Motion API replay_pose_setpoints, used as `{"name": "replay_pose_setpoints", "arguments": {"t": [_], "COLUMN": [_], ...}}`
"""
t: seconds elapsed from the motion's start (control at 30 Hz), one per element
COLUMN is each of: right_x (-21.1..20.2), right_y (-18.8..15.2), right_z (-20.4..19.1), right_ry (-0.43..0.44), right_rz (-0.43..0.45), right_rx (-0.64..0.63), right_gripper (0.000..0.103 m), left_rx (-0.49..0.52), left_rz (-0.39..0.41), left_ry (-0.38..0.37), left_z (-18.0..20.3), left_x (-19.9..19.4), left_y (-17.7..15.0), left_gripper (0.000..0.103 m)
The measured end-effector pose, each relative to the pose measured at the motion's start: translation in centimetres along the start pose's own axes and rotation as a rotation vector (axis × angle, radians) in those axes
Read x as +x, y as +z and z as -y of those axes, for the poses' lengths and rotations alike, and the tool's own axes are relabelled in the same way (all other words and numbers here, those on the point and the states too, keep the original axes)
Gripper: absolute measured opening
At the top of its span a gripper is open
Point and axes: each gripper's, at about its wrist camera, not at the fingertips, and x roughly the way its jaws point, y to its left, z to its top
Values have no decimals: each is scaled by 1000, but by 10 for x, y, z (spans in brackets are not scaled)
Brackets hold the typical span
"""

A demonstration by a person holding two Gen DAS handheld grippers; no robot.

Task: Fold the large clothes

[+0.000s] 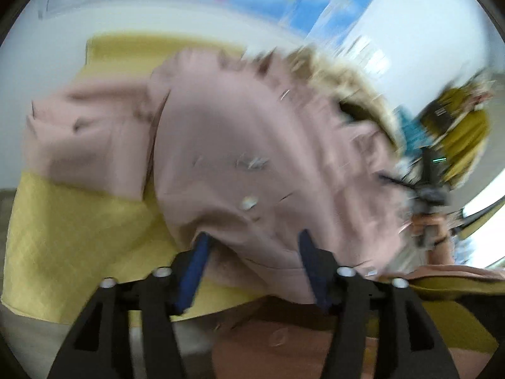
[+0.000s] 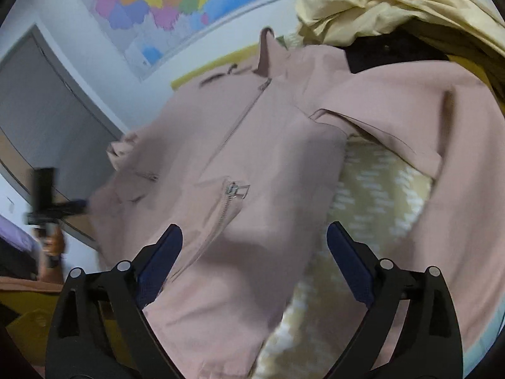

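From the left wrist view, your left hand-held gripper (image 1: 252, 263) stands released, its blue pads spread over the near hem of the pink jacket (image 1: 240, 145) without pressing it. The jacket lies on the yellow quilted cover (image 1: 63, 240), which shows bare beyond the jacket's left sleeve and along its near edge. Past the jacket's far right edge, blurred, your other hand (image 1: 427, 221) holds the right hand-held gripper (image 1: 389, 178).

From the right wrist view, your right hand-held gripper (image 2: 254, 271) is released too, jaws wide above the jacket's (image 2: 252, 145) lower front by the zip pocket (image 2: 232, 195). Right of the jacket's front edge its pale lining (image 2: 372, 195) lies exposed. A cream cloth (image 2: 378, 3) is heaped past the jacket's collar. Beyond the jacket's left edge, the left hand-held gripper (image 2: 80, 203) sits at the hem.
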Motion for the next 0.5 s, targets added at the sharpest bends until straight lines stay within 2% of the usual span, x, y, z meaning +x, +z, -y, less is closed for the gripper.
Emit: {"name": "replay_pose_setpoints", "arguments": {"t": [0.03,0.07,0.1,0.13,0.2,0.23,0.27,0.3,0.33,0.37,0.4,0.5], "right_x": [6,9,13,14,18,19,20,20,21,20,17,5], "right_y": [3,6,9,10,15,16,17,18,20,21,21,26], "right_z": [-2,-3,-3,-1,5,8,10,12,14,18,20,25], "right_ry": [-17,-34,-50,-53,-42,-36,-31,-21,-4,0,2,27], "right_rz": [0,6,12,12,19,15,17,23,23,26,33,58], "right_rx": [-20,-32,-38,-37,-11,-5,0,5,15,29,38,51], "right_gripper": [90,86,82,80,55,51,38,22,16,8,7,6], "left_rx": [20,27,30,22,-4,-14,-25,-35,-45,-37,-44,-32], "left_rz": [57,74,72,39,-46,-84,-135,-158,-166,-129,-127,-75], "left_ry": [27,57,102,126,153,154,143,127,111,103,62,23], "left_z": [4,4,3,-1,-10,-15,-19,-24,-26,-23,-19,2], "left_x": [-13,-16,-16,-8,17,26,46,56,60,56,49,7], "left_y": [-3,-4,-5,-7,-10,-13,-17,-19,-19,-19,-18,-13], "left_gripper": [71,79,81,82,82,81,76,55,52,26,14,13]}}
